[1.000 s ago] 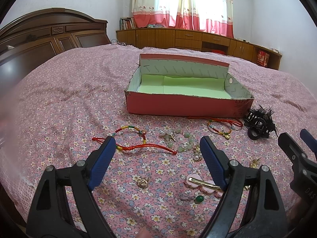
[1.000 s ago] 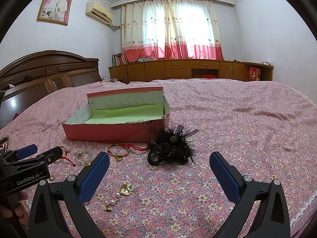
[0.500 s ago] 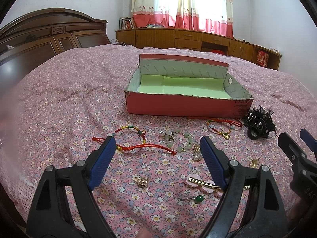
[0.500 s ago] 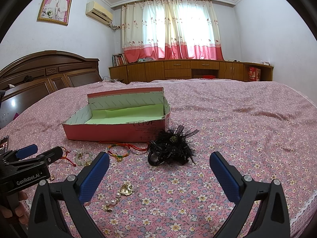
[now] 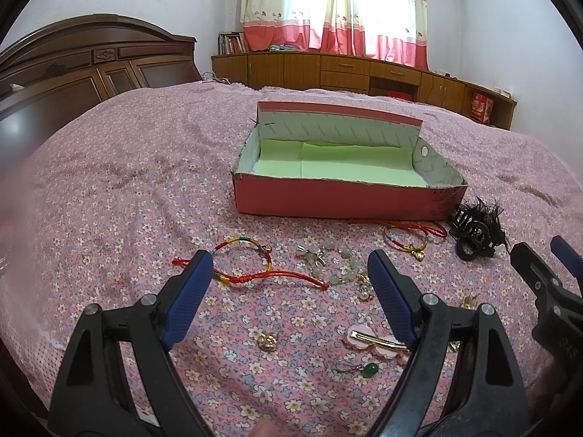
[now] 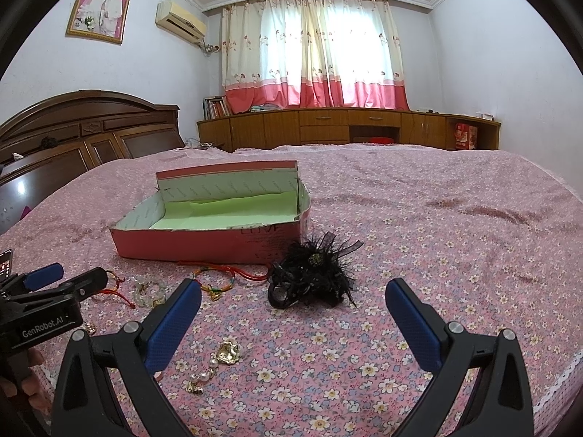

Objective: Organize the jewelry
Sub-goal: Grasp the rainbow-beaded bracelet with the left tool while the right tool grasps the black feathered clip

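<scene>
An open pink box (image 5: pixel 328 200) with green lining sits on the floral bedspread; it also shows in the right wrist view (image 6: pixel 204 244). Jewelry lies in front of it: a red cord bracelet (image 5: pixel 255 275), a pale bead bracelet (image 5: pixel 335 262), a second cord bracelet (image 5: pixel 408 238), a gold charm (image 5: pixel 267 340), a pink hair clip (image 5: pixel 375 340), a green pendant (image 5: pixel 370 368), a black feather hair claw (image 6: pixel 309 276) and a gold pearl earring (image 6: pixel 227 353). My left gripper (image 5: pixel 288 291) is open and empty above the red bracelet. My right gripper (image 6: pixel 291 313) is open and empty just short of the hair claw.
A dark wooden headboard (image 5: pixel 73 73) stands at the left. Wooden cabinets (image 6: pixel 346 127) run under the curtained window at the back. The bedspread (image 6: pixel 455 236) stretches far to the right of the box. The bed's edge lies at the lower right (image 6: pixel 561 375).
</scene>
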Demonstrator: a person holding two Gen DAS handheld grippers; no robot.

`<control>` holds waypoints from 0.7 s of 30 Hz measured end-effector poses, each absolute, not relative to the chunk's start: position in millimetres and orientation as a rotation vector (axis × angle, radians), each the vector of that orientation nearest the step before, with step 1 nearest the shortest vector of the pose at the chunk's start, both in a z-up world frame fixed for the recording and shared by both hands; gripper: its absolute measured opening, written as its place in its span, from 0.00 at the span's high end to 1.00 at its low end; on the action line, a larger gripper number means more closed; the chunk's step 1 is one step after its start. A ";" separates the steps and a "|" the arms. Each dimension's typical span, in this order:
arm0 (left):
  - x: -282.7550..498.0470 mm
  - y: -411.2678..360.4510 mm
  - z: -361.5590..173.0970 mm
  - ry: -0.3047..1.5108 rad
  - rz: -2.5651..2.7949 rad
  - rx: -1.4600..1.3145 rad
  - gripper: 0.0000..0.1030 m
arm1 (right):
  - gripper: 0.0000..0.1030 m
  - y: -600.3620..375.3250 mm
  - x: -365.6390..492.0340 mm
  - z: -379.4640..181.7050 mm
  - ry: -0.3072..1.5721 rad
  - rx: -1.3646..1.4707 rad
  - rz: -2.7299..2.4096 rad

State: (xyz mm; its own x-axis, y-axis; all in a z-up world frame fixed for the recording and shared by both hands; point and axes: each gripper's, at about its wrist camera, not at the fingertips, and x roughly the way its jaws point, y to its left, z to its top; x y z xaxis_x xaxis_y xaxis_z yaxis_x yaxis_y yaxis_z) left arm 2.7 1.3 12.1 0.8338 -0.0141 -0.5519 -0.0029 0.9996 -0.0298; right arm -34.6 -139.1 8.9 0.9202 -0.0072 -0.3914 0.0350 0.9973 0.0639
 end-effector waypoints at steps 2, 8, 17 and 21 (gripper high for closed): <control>4.0 4.9 12.5 0.589 -0.001 -0.031 0.22 | 0.00 -140.0 -31.5 8.9 0.403 0.066 -0.029; 13.6 19.5 12.4 0.610 0.025 -0.040 0.22 | 0.00 -147.9 -19.4 8.7 0.424 0.065 -0.057; 37.2 42.5 2.9 0.683 0.058 -0.068 0.23 | 0.00 -163.1 3.4 4.6 0.493 0.083 -0.090; 50.2 47.3 -7.6 0.743 0.087 -0.058 0.23 | 0.00 -167.6 11.6 2.8 0.523 0.087 -0.093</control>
State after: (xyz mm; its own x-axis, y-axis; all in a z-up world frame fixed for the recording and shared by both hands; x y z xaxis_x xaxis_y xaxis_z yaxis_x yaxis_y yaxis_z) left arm 50.2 47.3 -7.6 0.7328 0.0585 -0.6780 -0.1000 0.9947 -0.0222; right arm 11.6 -167.6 2.8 0.8622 -0.0665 -0.5022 0.1108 0.9921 0.0589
